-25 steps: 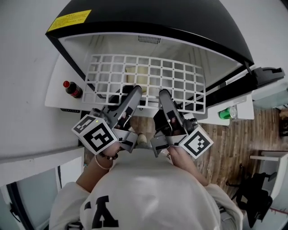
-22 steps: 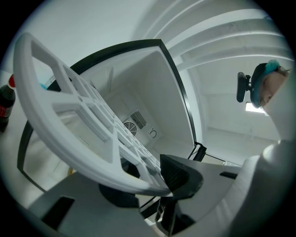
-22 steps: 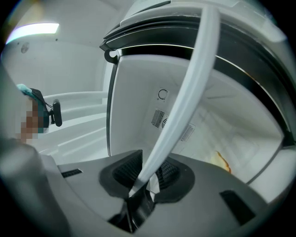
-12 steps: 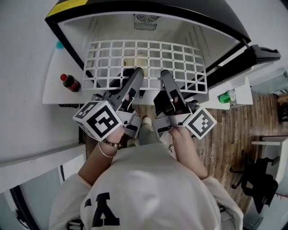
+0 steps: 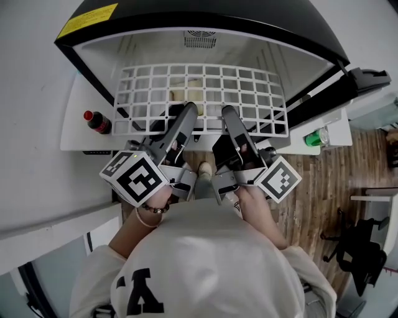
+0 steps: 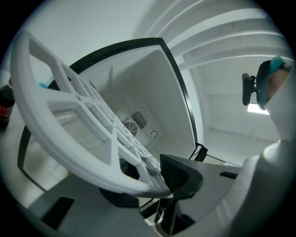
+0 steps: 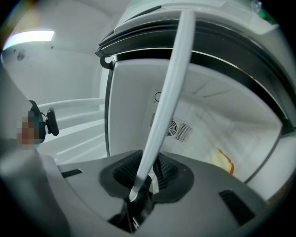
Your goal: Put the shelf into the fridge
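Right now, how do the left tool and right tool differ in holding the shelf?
The left tool clamps the shelf by its front rail left of centre; the right tool clamps it right of centre. From the left tool the grid shows its broad face; from the right tool it shows edge-on. Both are shut on it before the open fridge.

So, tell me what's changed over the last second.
Nothing has visibly moved. The left gripper and right gripper still clamp the near edge of the shelf at the mouth of the fridge; only the head view's aim shifted slightly.
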Demonstrator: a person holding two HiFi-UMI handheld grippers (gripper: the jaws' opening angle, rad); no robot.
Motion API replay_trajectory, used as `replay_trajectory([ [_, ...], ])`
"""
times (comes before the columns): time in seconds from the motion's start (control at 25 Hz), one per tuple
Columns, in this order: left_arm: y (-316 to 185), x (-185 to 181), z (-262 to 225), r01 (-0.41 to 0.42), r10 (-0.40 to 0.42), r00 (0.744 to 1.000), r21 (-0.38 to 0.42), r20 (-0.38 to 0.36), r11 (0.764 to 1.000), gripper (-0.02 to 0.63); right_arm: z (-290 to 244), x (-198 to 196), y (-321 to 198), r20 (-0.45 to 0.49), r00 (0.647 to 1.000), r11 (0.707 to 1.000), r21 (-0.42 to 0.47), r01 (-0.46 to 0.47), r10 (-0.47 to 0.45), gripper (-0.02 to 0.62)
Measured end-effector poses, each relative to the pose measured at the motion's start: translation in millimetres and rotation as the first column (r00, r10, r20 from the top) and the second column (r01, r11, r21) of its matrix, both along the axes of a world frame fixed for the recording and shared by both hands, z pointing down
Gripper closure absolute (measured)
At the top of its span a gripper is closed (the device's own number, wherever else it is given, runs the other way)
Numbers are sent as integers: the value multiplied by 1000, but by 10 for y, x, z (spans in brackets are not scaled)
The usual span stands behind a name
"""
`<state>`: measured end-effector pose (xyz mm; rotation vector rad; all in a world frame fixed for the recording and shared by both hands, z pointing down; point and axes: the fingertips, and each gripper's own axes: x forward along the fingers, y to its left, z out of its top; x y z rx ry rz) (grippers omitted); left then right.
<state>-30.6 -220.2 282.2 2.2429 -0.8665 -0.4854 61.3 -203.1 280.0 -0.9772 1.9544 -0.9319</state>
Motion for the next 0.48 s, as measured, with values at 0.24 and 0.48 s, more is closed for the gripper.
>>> replay_trajectory([
  [0.24, -31, 16, -24, -12, 12, 1000, -7, 5, 1000, 472, -31, 7, -29, 11, 1000, 1000, -6, -7, 7, 515],
  [0.48, -93, 49, -27, -19, 19, 1000, -8, 3, 1000, 471, -30, 45, -89, 37, 999, 1000, -8, -11, 11, 515],
])
